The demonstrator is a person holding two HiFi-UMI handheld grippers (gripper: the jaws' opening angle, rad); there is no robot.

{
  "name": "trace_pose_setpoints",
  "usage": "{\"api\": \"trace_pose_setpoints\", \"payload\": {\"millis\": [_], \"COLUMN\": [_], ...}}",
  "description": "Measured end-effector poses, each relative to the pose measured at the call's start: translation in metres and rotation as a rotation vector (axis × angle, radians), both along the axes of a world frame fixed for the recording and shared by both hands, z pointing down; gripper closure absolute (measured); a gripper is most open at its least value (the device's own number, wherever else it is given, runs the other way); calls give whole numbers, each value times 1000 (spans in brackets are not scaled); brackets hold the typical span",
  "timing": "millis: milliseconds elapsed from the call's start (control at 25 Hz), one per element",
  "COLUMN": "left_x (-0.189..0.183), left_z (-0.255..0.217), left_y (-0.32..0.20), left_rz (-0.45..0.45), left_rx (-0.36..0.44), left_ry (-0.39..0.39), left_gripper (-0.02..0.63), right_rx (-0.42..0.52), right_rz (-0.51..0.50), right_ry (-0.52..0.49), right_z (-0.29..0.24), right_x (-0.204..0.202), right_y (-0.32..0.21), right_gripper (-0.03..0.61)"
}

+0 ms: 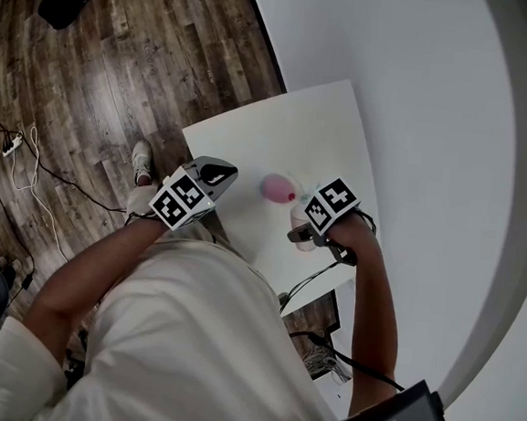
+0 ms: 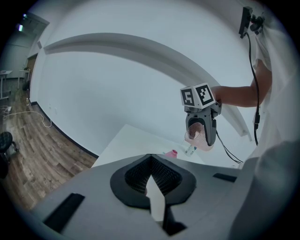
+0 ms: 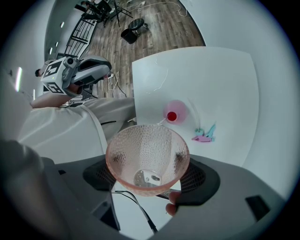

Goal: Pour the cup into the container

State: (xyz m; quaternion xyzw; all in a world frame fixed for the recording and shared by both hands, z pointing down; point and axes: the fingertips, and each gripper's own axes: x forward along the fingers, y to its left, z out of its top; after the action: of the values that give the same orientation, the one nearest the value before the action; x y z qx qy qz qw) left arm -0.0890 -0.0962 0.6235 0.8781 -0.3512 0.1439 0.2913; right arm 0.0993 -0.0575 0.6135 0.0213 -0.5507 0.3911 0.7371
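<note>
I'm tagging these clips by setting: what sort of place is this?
Probably a bare lab or studio room: one white table against blank white walls, and a wood floor with loose cables and a power strip.

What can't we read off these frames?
Contents of the cup: the right gripper view shows only a glint at its bottom, so liquid or empty is unclear.
Fill of the container: too small in every view.
Turquoise and pink bits on the table: too small to identify.
Head view: the right claw covers most of the cup.
</note>
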Motion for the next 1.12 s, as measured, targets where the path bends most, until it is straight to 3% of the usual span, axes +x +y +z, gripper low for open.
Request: {"api": "trace_pose_setpoints", "payload": {"millis": [1120], "left_x": [-1], "left_z": [2], "left_y": [6], "left_rz": [-5], "left_rx": [-5], "left_ry": [-6], "left_gripper": [604], "right_rx": [-14], "right_rz": [-4], "right_ry": [22], "right_z": [7], "right_x": [6], "right_y": [-12], "right_gripper": [198]}}
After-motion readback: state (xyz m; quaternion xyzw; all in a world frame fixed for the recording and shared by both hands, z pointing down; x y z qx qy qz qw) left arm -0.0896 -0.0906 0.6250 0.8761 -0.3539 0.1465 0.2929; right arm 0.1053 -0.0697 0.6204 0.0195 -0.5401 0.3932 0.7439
